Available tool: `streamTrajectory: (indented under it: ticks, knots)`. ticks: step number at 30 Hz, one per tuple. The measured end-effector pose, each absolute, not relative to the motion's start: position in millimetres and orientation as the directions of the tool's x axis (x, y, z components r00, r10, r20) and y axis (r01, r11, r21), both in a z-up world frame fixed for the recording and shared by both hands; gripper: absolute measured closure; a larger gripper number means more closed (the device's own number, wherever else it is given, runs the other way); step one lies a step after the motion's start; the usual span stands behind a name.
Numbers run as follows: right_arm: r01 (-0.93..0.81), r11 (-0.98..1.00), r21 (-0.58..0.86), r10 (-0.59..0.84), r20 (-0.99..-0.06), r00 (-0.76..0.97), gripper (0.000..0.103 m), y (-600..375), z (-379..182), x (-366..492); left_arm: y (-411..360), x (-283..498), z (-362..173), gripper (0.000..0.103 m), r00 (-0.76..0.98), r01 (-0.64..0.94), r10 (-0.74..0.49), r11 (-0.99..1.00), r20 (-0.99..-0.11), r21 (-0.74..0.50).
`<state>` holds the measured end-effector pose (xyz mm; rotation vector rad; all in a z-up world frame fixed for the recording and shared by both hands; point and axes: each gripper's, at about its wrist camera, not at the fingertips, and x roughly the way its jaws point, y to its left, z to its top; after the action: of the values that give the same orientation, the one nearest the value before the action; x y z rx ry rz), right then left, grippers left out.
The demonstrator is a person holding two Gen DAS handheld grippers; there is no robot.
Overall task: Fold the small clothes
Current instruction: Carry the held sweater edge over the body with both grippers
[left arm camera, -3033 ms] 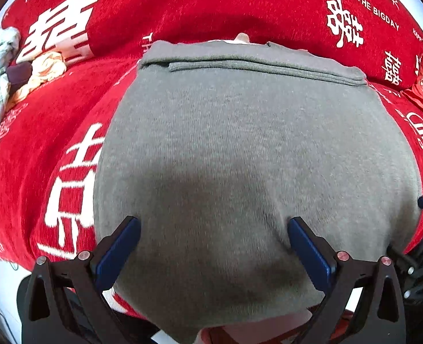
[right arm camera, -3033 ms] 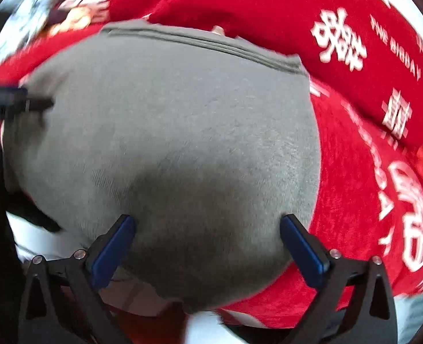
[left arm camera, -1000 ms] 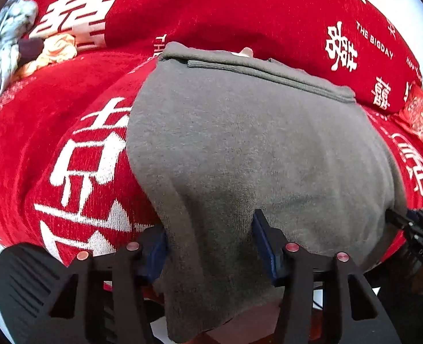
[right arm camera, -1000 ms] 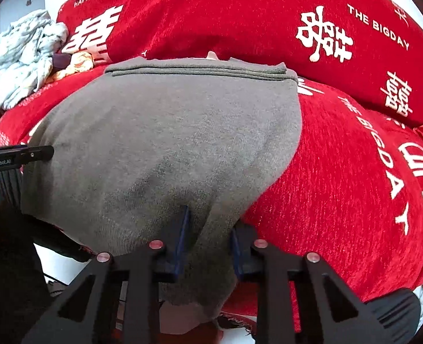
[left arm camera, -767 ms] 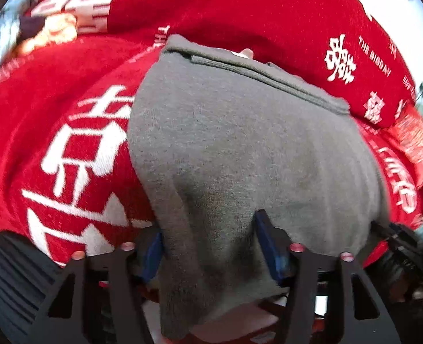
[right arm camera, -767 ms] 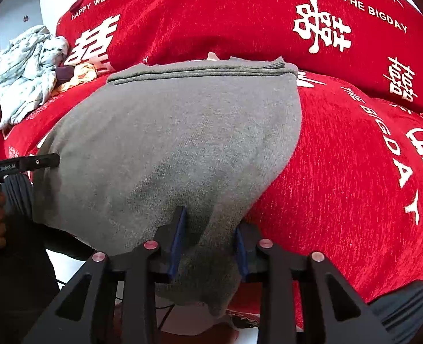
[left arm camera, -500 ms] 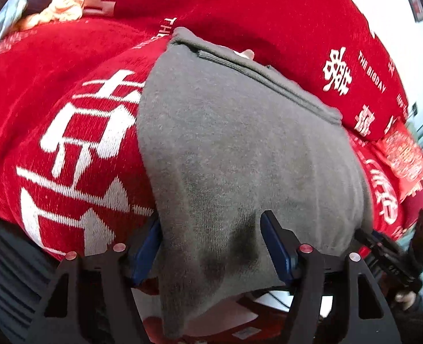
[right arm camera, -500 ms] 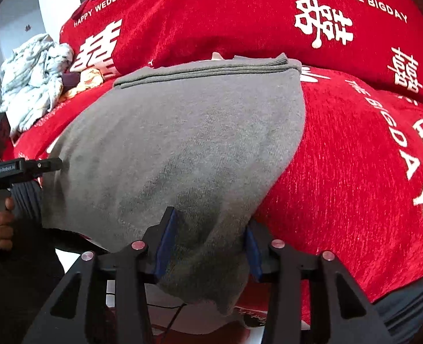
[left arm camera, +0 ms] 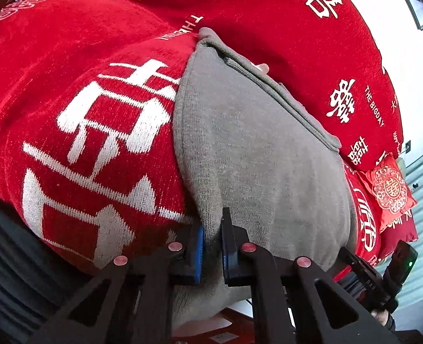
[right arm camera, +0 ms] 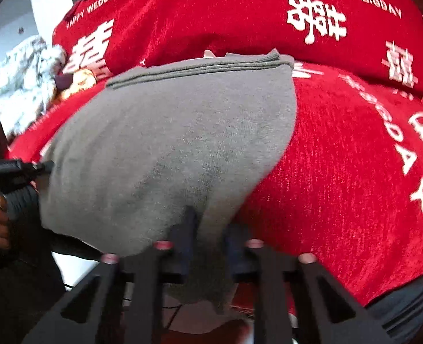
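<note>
Cloth (left arm camera: 254,154), grey knit, lies on the red sofa (left arm camera: 76,132), near hem hanging over its front edge. Left gripper (left arm camera: 211,246) and right gripper (right arm camera: 208,240) each pinch a near corner. Looks soft, light, floppy; corners suit best.

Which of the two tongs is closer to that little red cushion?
Right. The right tongs grip the grey garment's near corner on the side where the red cushion lies; the left tongs grip the opposite corner.
</note>
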<state>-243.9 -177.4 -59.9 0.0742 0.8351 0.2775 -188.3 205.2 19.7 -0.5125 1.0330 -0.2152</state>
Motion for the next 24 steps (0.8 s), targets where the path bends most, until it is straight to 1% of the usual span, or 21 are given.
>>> streamTrajectory:
  ticks: [2,4,8,14,19,24]
  knots:
    - [-0.199,0.948,0.249,0.319,-0.718,0.619,0.092,-187,-58,-241,202,-189,25,0.093,0.506,-0.057,-0.386,0.877,-0.771,-0.477]
    - [-0.214,0.934,0.285,0.356,-0.706,0.612,0.092,-190,-54,-242,199,-190,32,0.093,0.519,-0.039,-0.374,0.888,-0.769,-0.459]
    - [-0.254,0.896,0.363,0.439,-0.648,0.622,0.093,-198,-34,-244,194,-189,50,0.093,0.543,-0.002,-0.349,0.909,-0.764,-0.417]
    - [-0.258,0.817,0.515,0.542,-0.535,0.648,0.093,-219,-6,-238,195,-182,85,0.093,0.614,0.041,-0.371,0.896,-0.697,-0.441]
    - [-0.244,0.761,0.602,0.584,-0.470,0.662,0.093,-230,11,-224,195,-162,107,0.093,0.654,0.047,-0.376,0.886,-0.657,-0.461]
    - [-0.243,0.765,0.596,0.570,-0.452,0.686,0.093,-232,32,-206,199,-142,123,0.093,0.678,0.037,-0.387,0.867,-0.625,-0.497]
